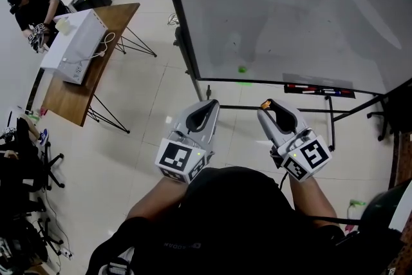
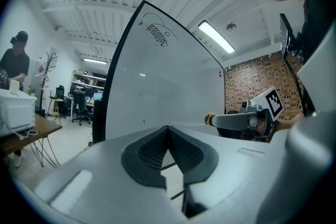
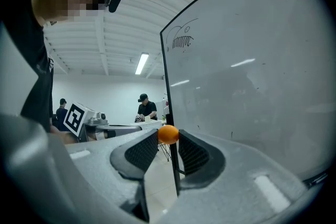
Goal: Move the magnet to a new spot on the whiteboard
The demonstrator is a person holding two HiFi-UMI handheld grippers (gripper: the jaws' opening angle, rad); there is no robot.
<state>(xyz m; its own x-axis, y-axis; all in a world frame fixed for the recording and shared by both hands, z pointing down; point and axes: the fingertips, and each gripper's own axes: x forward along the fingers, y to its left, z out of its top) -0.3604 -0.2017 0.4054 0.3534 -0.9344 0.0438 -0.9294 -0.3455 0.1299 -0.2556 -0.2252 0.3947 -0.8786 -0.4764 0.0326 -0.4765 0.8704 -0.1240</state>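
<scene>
Head view: right tongs (image 1: 268,105) pinch orange magnet (image 3: 168,134), left tongs (image 1: 212,104) closed empty, whiteboard (image 1: 290,9) ahead, table (image 1: 69,102) left.

The whiteboard (image 1: 290,3) is bare over nearly its whole face and open to a reach; only a green magnet (image 1: 242,69) sits near its bottom edge. Under that edge, toward the right corner, a marker tray (image 1: 318,90) juts out, with stand bars (image 1: 238,106) below. Beyond the left edge, open floor (image 1: 154,93) reaches a wooden table (image 1: 122,16)

The left tool (image 2: 168,128), jaws together, faces the whiteboard (image 2: 168,76).
</scene>
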